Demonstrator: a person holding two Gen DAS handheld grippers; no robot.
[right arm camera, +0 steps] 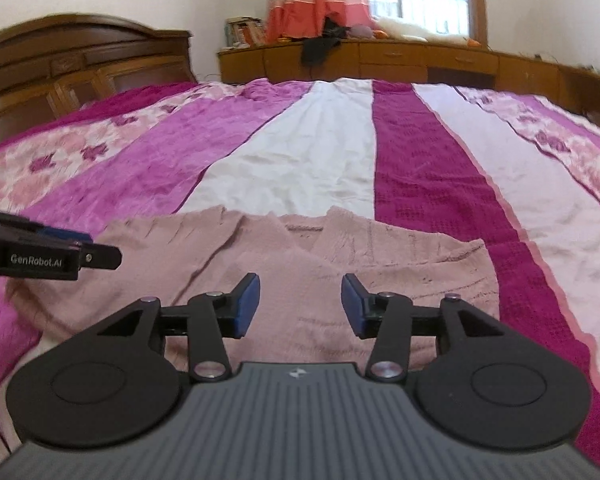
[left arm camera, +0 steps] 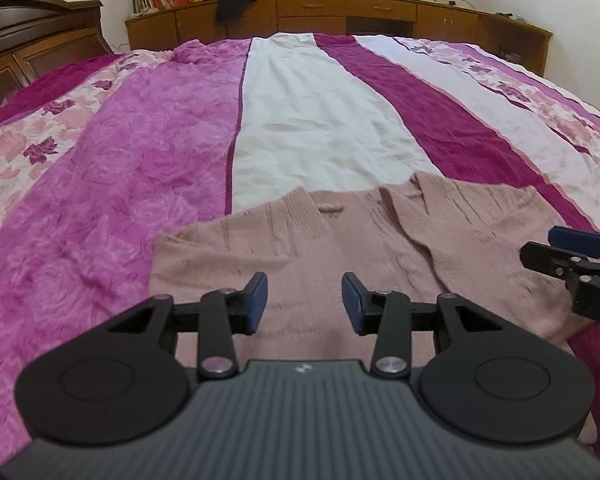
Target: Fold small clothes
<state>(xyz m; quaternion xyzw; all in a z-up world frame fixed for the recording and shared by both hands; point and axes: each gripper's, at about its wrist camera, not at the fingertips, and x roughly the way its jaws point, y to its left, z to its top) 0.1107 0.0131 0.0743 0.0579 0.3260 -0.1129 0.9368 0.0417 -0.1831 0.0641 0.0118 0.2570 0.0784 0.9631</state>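
One pink sweater (left arm camera: 300, 264), two open claws

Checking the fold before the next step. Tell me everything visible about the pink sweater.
The sweater is dusty pink, a soft ribbed-looking knit with a V neckline at its far edge. It lies flat on the striped bedspread, near the close edge of the bed, apparently folded: its front panels overlap diagonally, with small creases. The left tool and right tool hang open above it; neither holds it, and no contact shows.
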